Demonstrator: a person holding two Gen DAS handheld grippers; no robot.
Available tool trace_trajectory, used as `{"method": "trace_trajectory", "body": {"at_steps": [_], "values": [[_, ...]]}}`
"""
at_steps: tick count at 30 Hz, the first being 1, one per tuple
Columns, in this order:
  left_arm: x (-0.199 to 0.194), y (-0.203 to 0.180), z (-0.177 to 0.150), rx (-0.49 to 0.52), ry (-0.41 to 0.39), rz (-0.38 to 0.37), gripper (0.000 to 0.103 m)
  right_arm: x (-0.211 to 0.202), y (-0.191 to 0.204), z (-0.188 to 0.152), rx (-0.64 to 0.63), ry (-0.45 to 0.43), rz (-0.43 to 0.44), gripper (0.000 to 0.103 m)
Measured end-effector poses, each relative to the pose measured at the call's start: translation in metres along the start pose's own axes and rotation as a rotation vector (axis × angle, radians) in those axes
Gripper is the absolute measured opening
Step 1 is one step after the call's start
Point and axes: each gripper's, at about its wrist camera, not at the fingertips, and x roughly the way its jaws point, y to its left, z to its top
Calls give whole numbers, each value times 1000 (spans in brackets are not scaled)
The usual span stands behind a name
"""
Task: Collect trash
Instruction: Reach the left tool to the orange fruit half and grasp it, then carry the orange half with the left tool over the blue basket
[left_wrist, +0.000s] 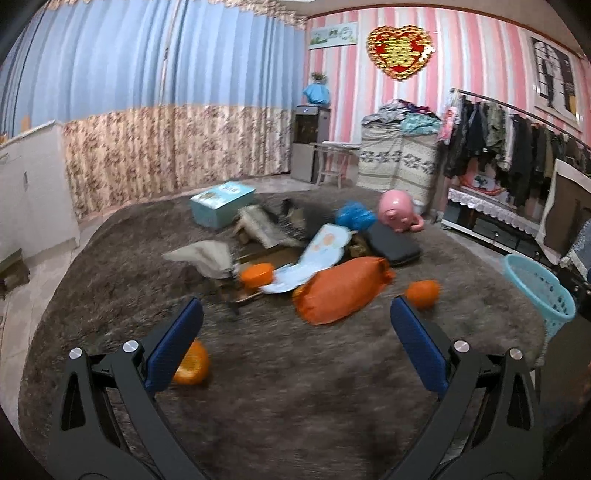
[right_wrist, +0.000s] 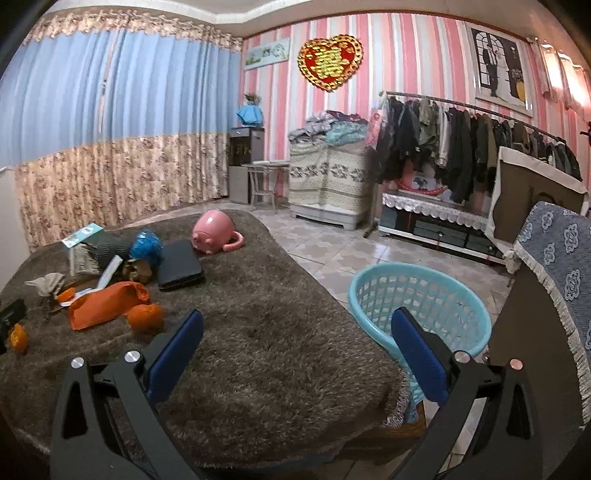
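Litter lies on a brown shaggy cover (left_wrist: 295, 369): an orange plastic bag (left_wrist: 340, 290) (right_wrist: 105, 304), several orange peels, one (left_wrist: 192, 363) by my left finger, another (left_wrist: 423, 293) (right_wrist: 146, 317) to the right of the bag, a third (left_wrist: 256, 275) behind it. A pale blue wrapper (left_wrist: 317, 254) and a crumpled beige cloth (left_wrist: 207, 258) lie behind. My left gripper (left_wrist: 295, 317) hangs open just short of the bag, empty. My right gripper (right_wrist: 295, 328) is open and empty over the cover's right edge, beside a light blue basket (right_wrist: 421, 301) (left_wrist: 539, 290) on the floor.
A pink pig-shaped pot (right_wrist: 214, 234), a blue scrubber (right_wrist: 146, 245), a black case (right_wrist: 181, 269) and a light blue box (left_wrist: 221, 203) sit further back. A clothes rack (right_wrist: 461, 147), a covered cabinet (right_wrist: 327, 181) and a draped chair (right_wrist: 554, 266) line the right side over the tiled floor (right_wrist: 332, 251).
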Motion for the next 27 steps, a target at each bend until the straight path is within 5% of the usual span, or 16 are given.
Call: {"method": "trace_trajectory", "body": {"at_steps": [13, 17, 19, 24, 27], "values": [[49, 68, -25, -117, 201, 55, 93, 49, 17, -16, -2, 116, 39, 99], [66, 71, -29, -129, 278, 50, 72, 63, 17, -18, 29, 163, 84, 99], [69, 70, -28, -118, 283, 56, 68, 69, 19, -20, 38, 188, 109, 99], [72, 67, -23, -64, 280, 80, 37, 76, 39, -18, -22, 188, 170, 99], [74, 68, -17, -49, 273, 74, 33, 78, 54, -17, -61, 183, 211, 99]]}}
